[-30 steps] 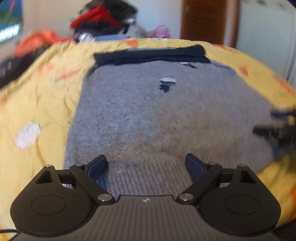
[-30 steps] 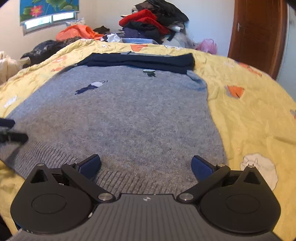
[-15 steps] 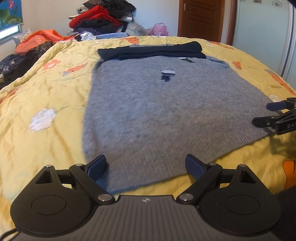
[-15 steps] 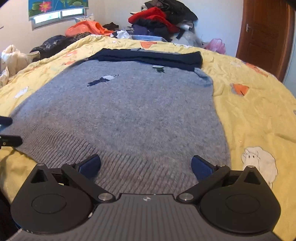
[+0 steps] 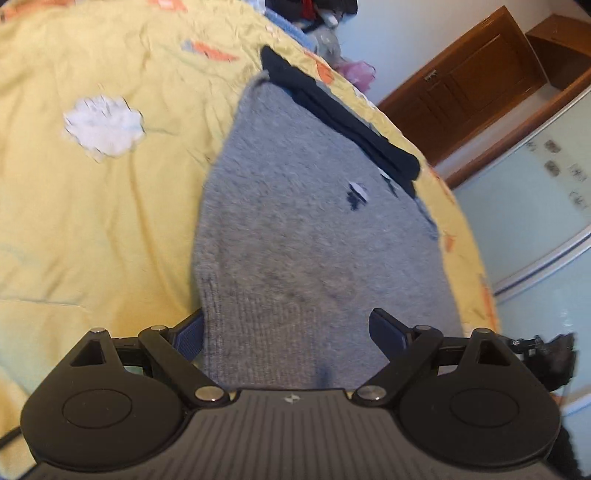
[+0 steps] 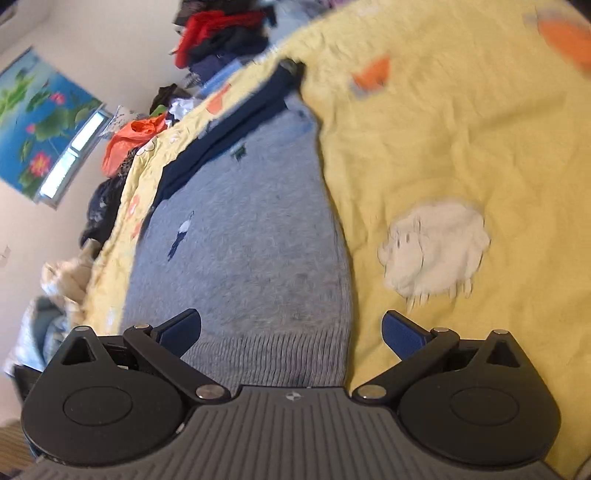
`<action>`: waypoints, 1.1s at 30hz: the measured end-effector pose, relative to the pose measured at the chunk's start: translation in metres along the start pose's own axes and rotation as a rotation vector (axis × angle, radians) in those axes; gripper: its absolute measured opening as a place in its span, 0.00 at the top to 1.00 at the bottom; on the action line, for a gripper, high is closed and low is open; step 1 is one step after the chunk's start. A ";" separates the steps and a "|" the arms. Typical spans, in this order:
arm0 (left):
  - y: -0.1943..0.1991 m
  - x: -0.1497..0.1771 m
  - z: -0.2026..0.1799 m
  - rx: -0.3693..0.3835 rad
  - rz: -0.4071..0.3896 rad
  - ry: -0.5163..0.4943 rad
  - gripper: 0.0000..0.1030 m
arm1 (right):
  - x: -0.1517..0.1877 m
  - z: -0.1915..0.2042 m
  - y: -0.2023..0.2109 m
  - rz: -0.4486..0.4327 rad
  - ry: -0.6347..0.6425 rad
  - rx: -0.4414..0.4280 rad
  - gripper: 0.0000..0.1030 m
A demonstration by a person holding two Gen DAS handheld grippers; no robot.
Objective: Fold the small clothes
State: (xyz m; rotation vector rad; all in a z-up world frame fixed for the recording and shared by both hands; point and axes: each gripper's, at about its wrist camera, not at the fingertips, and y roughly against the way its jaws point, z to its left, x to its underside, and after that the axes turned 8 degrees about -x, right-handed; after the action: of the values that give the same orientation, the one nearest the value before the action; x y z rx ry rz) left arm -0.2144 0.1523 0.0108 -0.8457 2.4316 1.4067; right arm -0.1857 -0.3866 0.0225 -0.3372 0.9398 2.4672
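Observation:
A grey knitted sweater point(image 5: 306, 236) lies flat on a yellow bedspread point(image 5: 92, 221), with its navy sleeves point(image 5: 340, 114) folded across the far end. My left gripper point(image 5: 288, 328) is open, rolled sideways, with the sweater's near left hem corner between its fingers. My right gripper point(image 6: 291, 328) is open, rolled the other way, with the near right hem corner of the sweater point(image 6: 251, 236) between its fingers. The right gripper also shows in the left wrist view point(image 5: 546, 350) at the right edge.
A pile of clothes point(image 6: 218, 33) sits at the far end of the bed. An orange garment point(image 6: 129, 140) and dark clothes lie along the bed's left side. A wooden door point(image 5: 472, 81) and a glass wardrobe point(image 5: 535, 206) stand to the right.
Both grippers have dropped to the sweater's near hem corners and rolled sideways, the left one way and the right the other. Both stay open.

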 end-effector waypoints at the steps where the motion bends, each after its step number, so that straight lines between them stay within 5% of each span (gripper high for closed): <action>1: 0.000 -0.002 0.001 0.006 0.006 0.007 0.11 | 0.003 -0.001 -0.001 -0.001 -0.006 -0.031 0.00; 6: -0.001 -0.003 0.003 0.024 0.034 -0.015 0.11 | 0.013 0.015 -0.017 0.121 0.057 -0.097 0.08; 9: -0.001 -0.005 0.004 0.024 0.048 -0.028 0.17 | 0.011 0.013 -0.017 0.131 0.047 -0.101 0.29; 16: 0.001 -0.009 0.016 -0.088 0.072 -0.049 0.84 | 0.011 -0.007 -0.019 0.148 -0.005 -0.069 0.91; 22: 0.001 -0.012 0.016 -0.109 0.075 -0.054 0.95 | 0.011 -0.006 -0.016 0.132 0.021 -0.107 0.90; 25: 0.009 -0.020 0.012 -0.053 0.050 -0.030 0.95 | 0.006 -0.005 -0.011 0.099 -0.004 -0.148 0.90; 33: 0.014 -0.102 -0.020 0.074 -0.070 -0.048 0.95 | -0.058 0.021 -0.007 -0.072 -0.012 -0.381 0.90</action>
State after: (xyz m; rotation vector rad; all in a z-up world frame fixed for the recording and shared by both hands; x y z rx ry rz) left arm -0.1377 0.1793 0.0767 -0.8614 2.3788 1.2888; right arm -0.1341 -0.3876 0.0563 -0.4713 0.4381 2.5690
